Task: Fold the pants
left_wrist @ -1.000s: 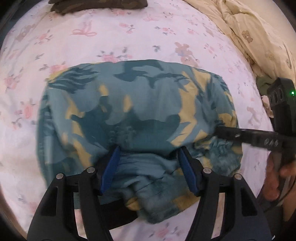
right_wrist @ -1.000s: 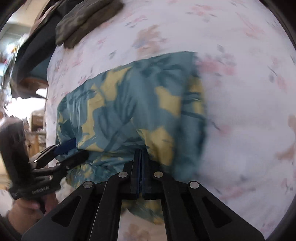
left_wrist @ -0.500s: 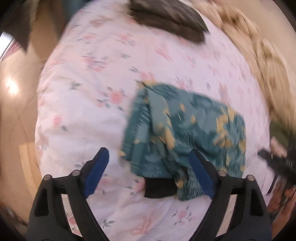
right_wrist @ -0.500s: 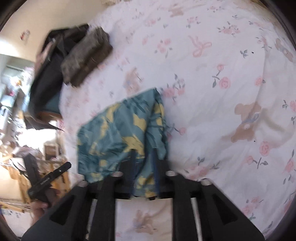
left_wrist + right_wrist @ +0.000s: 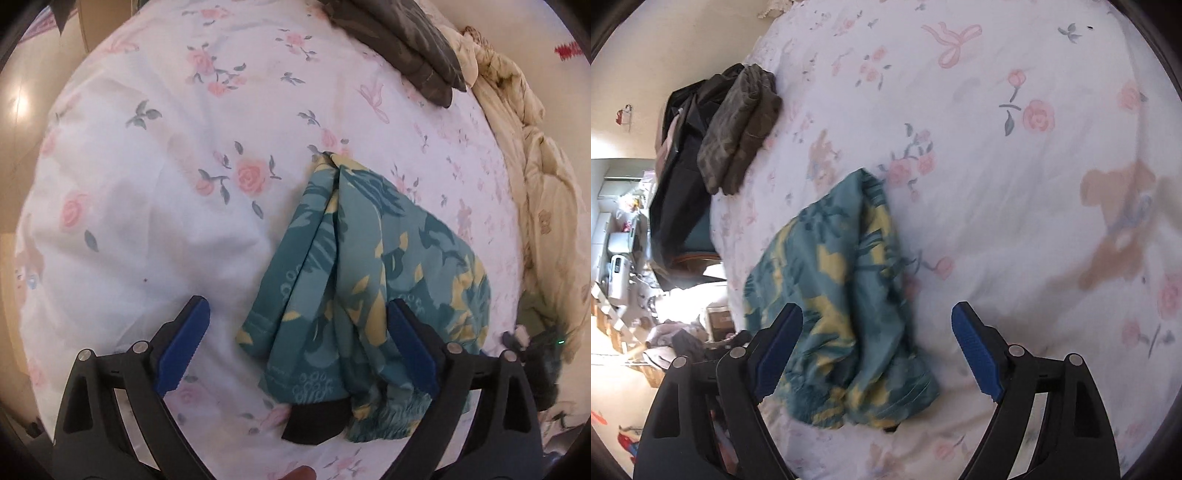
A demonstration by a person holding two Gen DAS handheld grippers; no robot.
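The teal pants with yellow leaf print (image 5: 373, 295) lie folded in a compact bundle on the white floral bed sheet (image 5: 147, 184). A black waistband edge (image 5: 317, 421) sticks out at the near end. My left gripper (image 5: 295, 347) is open and hangs above the bundle's near left part, holding nothing. In the right wrist view the pants (image 5: 842, 295) lie left of centre, and my right gripper (image 5: 877, 350) is open above their near end, empty. The right gripper also shows dimly at the left wrist view's right edge (image 5: 543, 343).
A folded dark camouflage garment (image 5: 399, 44) lies at the far side of the bed, also in the right wrist view (image 5: 738, 129). A beige quilt (image 5: 535, 166) is bunched along the right. A dark chair with clothes (image 5: 679, 184) and room clutter stand beyond the bed's left edge.
Both grippers have let go of the pants, opened wide and pulled back and up. The right gripper was shut on the fabric a second ago. The pants now lie released as a folded bundle.
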